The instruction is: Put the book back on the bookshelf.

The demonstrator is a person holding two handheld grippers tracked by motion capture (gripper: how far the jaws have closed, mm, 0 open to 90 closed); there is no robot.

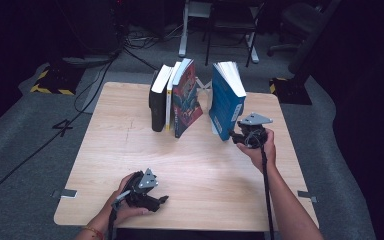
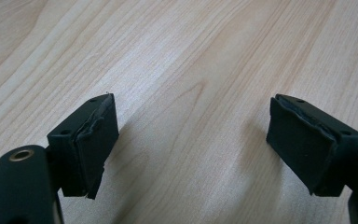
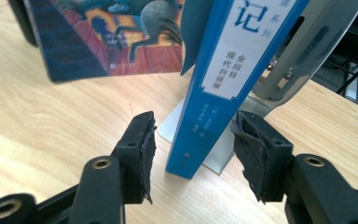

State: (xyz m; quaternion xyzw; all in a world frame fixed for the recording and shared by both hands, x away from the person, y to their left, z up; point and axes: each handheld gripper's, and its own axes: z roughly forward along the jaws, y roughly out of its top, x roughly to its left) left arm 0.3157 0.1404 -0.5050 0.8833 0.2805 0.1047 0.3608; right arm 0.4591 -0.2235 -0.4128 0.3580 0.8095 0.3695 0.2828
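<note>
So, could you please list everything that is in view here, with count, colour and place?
Table: one, light wood, centre of the high view.
Blue book: one, blue with white pages, upright at the back right, spine between the right gripper's open jaws, pads clear of it.
Metal bookend: one, silver, behind the blue book.
Leaning books: three; black, white with a yellow spine, and one with a red illustrated cover; back centre.
Chairs: at least two, dark, on the floor beyond the table.
Cables: several, black, on the grey floor at left.
Left gripper: black, open, near front edge.
Right gripper: black, open, at the blue book.
</note>
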